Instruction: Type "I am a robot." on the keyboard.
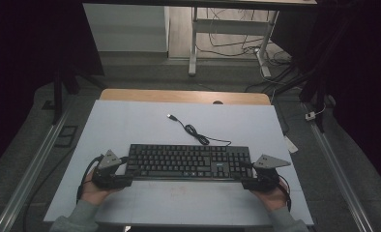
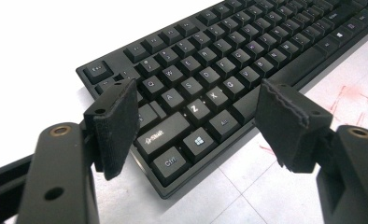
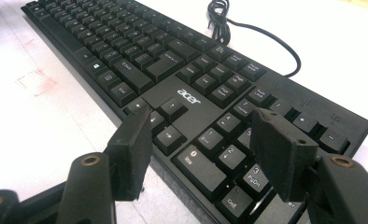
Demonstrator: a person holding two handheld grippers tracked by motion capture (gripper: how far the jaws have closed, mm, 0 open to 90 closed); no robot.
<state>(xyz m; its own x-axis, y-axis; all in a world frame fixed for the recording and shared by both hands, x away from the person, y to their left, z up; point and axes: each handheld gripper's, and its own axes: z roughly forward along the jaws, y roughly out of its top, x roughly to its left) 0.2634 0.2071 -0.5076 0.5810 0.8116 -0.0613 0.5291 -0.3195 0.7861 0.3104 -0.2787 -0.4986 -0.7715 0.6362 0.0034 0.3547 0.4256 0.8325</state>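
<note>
high view: left tongs [image 1: 126, 180] and right tongs [image 1: 246, 182] gape wide, empty, at either end of the black keyboard [image 1: 188, 162] lying mid-tabletop [image 1: 130, 121]; its panel reads "acer", its cable [image 1: 198, 134] trailing behind.

grey sleeves; each black claw, left [image 1: 128, 181] and right [image 1: 243, 182], bears a grey three-cornered plate, black cable, brass-ringed screws.

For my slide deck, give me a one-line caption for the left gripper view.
Open left gripper poised over the left end of a black keyboard on a white table.
</note>
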